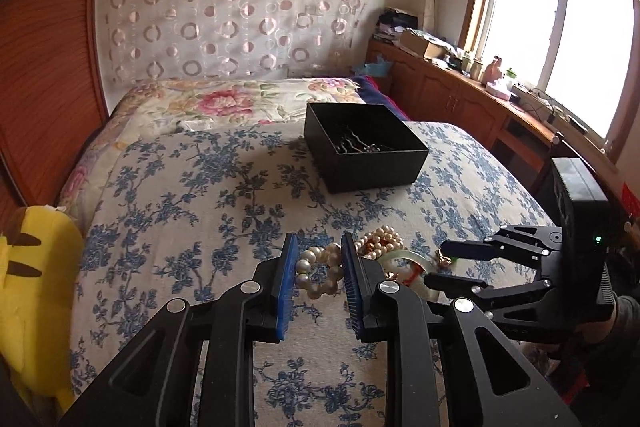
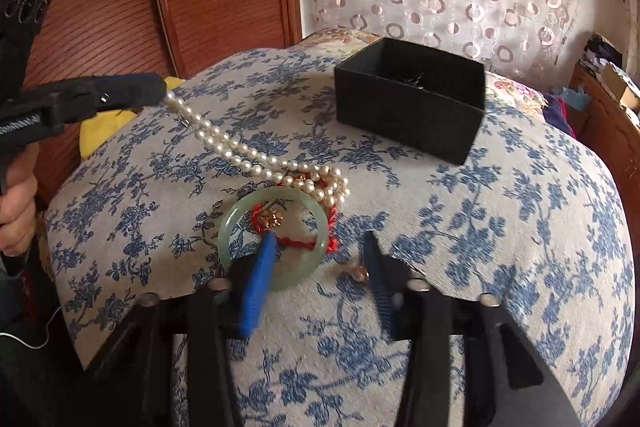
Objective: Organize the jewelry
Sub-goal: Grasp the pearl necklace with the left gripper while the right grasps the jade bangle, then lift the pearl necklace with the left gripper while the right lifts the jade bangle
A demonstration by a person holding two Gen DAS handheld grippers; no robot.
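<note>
Nearest, the right tongs (image 2: 316,267) hang open over the jade bangle (image 2: 272,239), one blue pad already inside the ring, gripping nothing. Just beyond, a red cord (image 2: 316,241) threads through the bangle and tangles with the pearls (image 2: 256,155). The left tongs (image 1: 319,277) are closed on the pearls' near-left end, though the left view is cluttered and the pinch looks shallow. Far right on the bed (image 2: 520,227) sits the black box (image 2: 412,107), hairpins (image 1: 356,145) inside. Lifting the pearls may drag cord and bangle along, or the strand could slip free.
</note>
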